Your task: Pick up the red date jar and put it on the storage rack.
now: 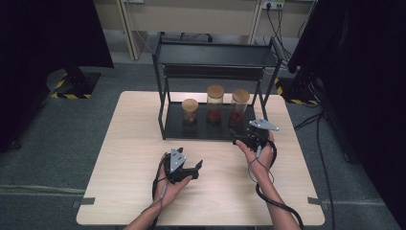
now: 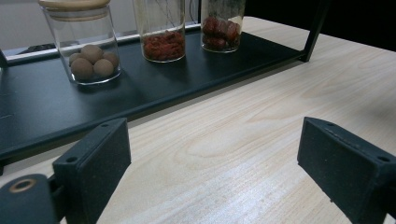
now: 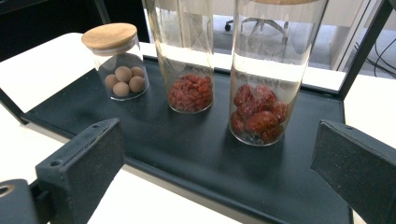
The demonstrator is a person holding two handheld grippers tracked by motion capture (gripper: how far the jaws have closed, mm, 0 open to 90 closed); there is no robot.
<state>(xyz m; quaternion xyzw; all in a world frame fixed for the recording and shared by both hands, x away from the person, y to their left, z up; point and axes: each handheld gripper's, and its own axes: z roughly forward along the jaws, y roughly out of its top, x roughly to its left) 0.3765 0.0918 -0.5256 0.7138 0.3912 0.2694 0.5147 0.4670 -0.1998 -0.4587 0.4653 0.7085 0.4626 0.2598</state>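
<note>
Three glass jars with wooden lids stand in a row on the lower shelf of a black rack [image 1: 172, 129]. The short jar [image 1: 190, 111] [image 2: 86, 44] [image 3: 119, 63] holds brown balls. A tall middle jar [image 1: 215, 103] [image 2: 161, 30] [image 3: 187, 56] contains small red bits, and the other tall jar [image 1: 239, 106] [image 2: 221, 25] [image 3: 271, 74] holds dark red fruits. My right gripper [image 1: 238, 137] [image 3: 219, 182] is open at the shelf's front edge, facing the fruit jar. My left gripper [image 1: 197, 166] [image 2: 212, 172] rests open over the bare table, with nothing between its jaws.
The rack has an upper shelf [image 1: 215, 53] over the jars and thin corner posts [image 1: 162, 96]. The light wooden table [image 1: 129, 153] stretches in front of the rack. Black cables [image 1: 273, 201] trail from both grippers toward the near edge. Dark stands [image 1: 76, 81] flank the table on the floor.
</note>
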